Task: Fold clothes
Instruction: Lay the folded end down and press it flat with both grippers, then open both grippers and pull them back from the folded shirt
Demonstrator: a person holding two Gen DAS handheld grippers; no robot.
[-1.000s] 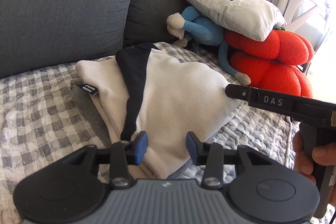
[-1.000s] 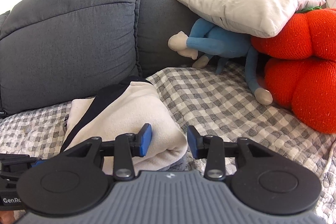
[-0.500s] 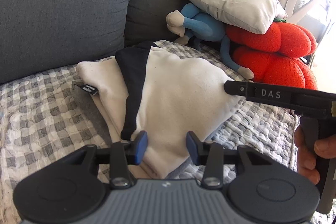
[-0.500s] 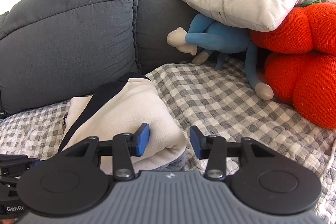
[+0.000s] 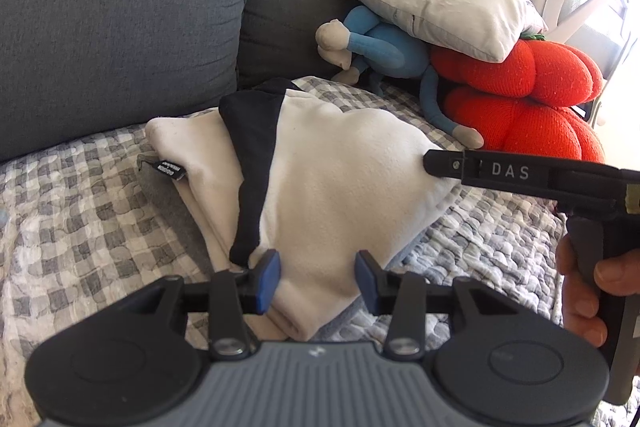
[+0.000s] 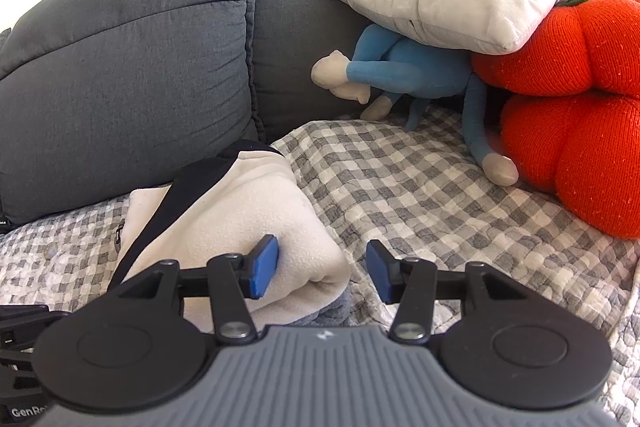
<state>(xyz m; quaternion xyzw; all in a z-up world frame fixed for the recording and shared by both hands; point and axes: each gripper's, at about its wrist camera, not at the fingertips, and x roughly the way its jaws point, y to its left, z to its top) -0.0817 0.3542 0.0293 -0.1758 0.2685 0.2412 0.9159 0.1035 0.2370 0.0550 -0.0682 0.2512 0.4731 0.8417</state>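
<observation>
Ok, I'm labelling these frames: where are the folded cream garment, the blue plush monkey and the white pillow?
folded cream garment (image 5: 340, 179): left wrist view, top cream face.
blue plush monkey (image 6: 412, 71): right wrist view, blue body.
white pillow (image 5: 440, 7): left wrist view, middle of its face.

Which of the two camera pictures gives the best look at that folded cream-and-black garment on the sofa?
The left wrist view: there the folded garment shows nearly whole, with its black panel and a small label. The right wrist view shows only one rounded end of it, low and partly hidden behind the gripper.
</observation>
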